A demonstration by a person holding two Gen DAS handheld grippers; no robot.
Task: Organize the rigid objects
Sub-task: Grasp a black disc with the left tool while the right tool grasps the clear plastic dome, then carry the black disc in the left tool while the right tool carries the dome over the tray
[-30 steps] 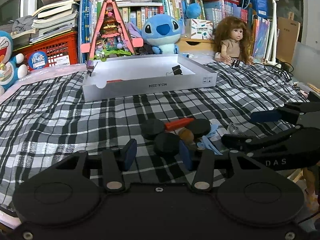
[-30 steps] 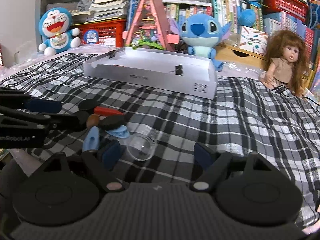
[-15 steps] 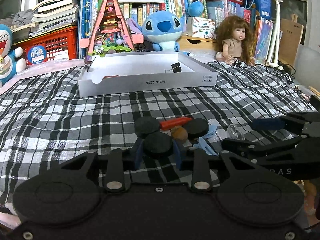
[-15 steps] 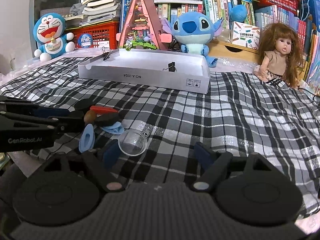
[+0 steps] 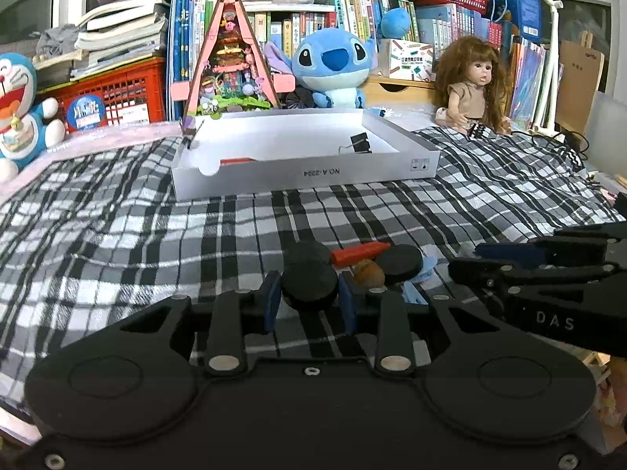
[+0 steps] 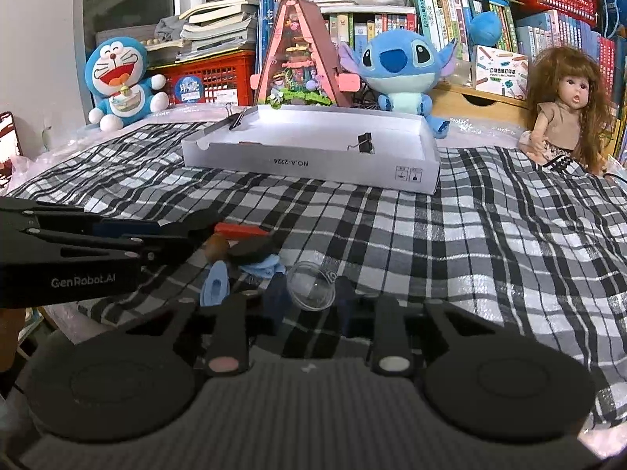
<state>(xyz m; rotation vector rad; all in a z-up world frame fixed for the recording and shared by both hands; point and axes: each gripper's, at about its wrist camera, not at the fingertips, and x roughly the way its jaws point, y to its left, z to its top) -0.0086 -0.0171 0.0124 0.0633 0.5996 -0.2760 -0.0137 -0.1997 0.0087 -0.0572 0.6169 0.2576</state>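
Holdings on the plaid bedcover (image 5: pixel 117 235). My left gripper (image 5: pixel 309 297): jaws narrowed onto one black disc (image 5: pixel 309 288), blue pads touching both its sides. My right gripper (image 6: pixel 309 293): jaws drawn in on one clear dome (image 6: pixel 310 285), pads at its sides; whether they press it I cannot tell. Pile just ahead of my left jaws: two further black discs (image 5: pixel 399 260), three in all; one red stick (image 5: pixel 360 252); one brown nut-like piece (image 5: pixel 368 272); pale blue plastic pieces (image 6: pixel 214 285), number unclear. White tray box (image 5: pixel 305 174): well beyond the pile, open cloth between; near wall printed "NO.A-2224", upside down; notch at its left front corner. Within: one black binder clip (image 5: pixel 360 143), one red item (image 5: pixel 235 160); a second clip (image 6: pixel 237 119) sits on the far left rim. Gripper bodies read "DAS" and "GenRobot.AI". Behind the tray: one Stitch plush (image 5: pixel 333 66), one Doraemon plush (image 6: pixel 119 82), one doll (image 5: pixel 472 86), books.
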